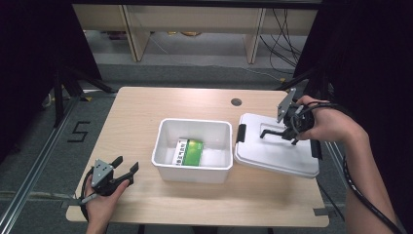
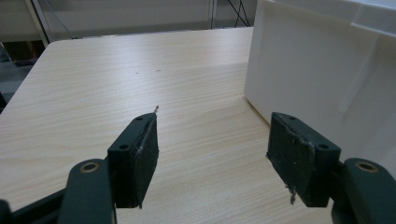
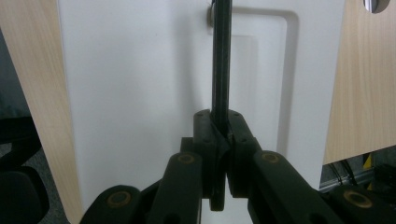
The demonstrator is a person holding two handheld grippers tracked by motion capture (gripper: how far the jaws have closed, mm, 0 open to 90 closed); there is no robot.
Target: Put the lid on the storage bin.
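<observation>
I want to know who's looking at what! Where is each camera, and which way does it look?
High view: above the person's side, looking forward and down at the table; both hands and forearms show.
Left gripper view: rides the left gripper, looking across the table; open fingers show.
Right gripper view: rides the right gripper, looking down at the lid; its fingers clamp the lid's black handle.
Shared: the white bin in the high and left gripper views.

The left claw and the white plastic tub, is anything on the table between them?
No. In the high view, only bare wooden table lies between the open left claw and the white plastic tub. The left gripper view shows the same bare stretch.
</observation>
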